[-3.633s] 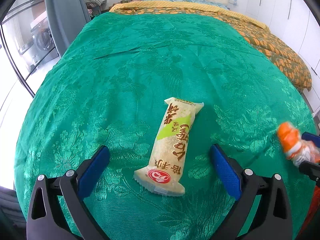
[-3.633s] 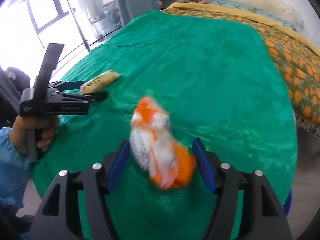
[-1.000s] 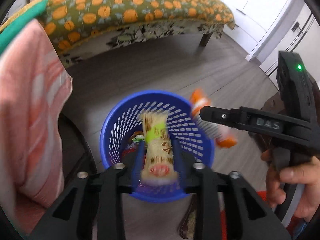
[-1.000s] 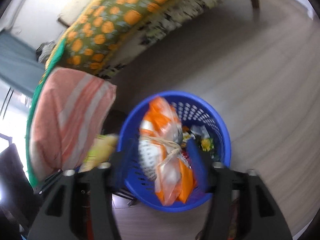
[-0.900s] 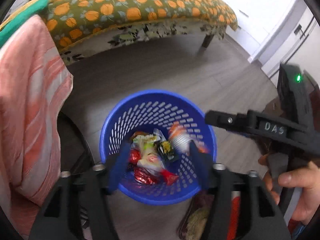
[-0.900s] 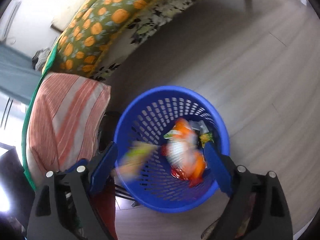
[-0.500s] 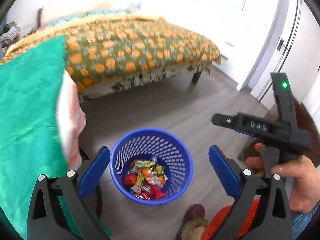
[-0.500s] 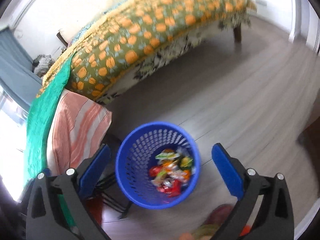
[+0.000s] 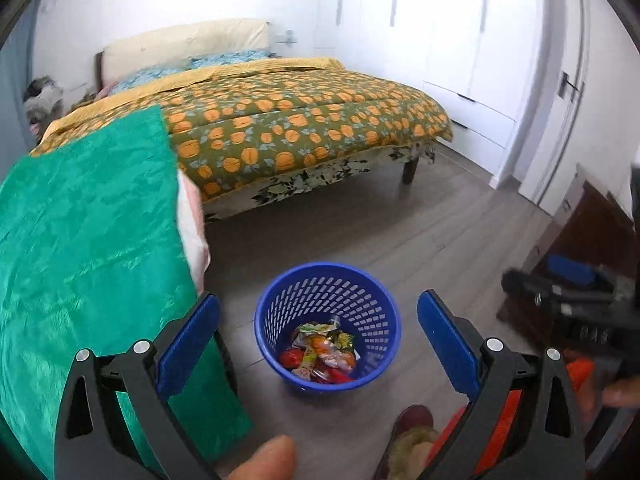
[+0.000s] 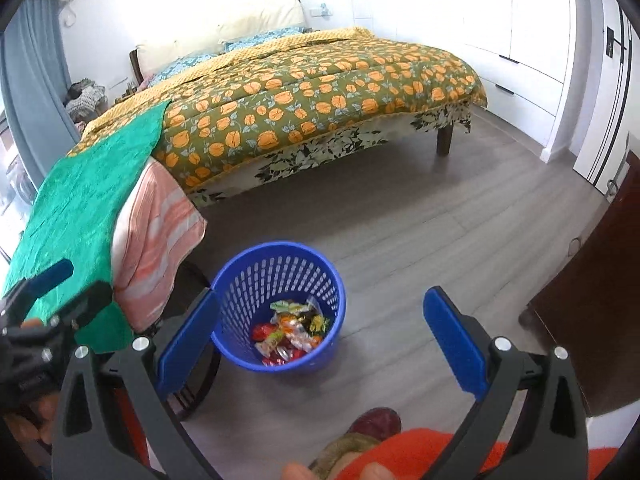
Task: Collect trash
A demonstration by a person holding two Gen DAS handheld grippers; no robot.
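A blue perforated basket (image 9: 360,300) stands on the grey wood floor and holds several colourful snack wrappers (image 9: 322,350). It also shows in the right wrist view (image 10: 280,276) with the wrappers (image 10: 290,330) at its bottom. My left gripper (image 9: 318,344) is open and empty, high above the basket. My right gripper (image 10: 320,340) is open and empty, also above it. The right gripper shows blurred at the right edge of the left wrist view (image 9: 568,292).
A table with a green cloth (image 9: 80,240) over a pink striped cloth (image 10: 160,236) stands left of the basket. A bed with an orange-flowered quilt (image 10: 320,92) lies behind. White wardrobes (image 9: 460,40) line the far wall. A dark wooden cabinet (image 10: 600,320) is at the right.
Both grippers opened over the basket and dropped the cream snack pack and the orange bag into it. Both then rose and pulled back from the basket.
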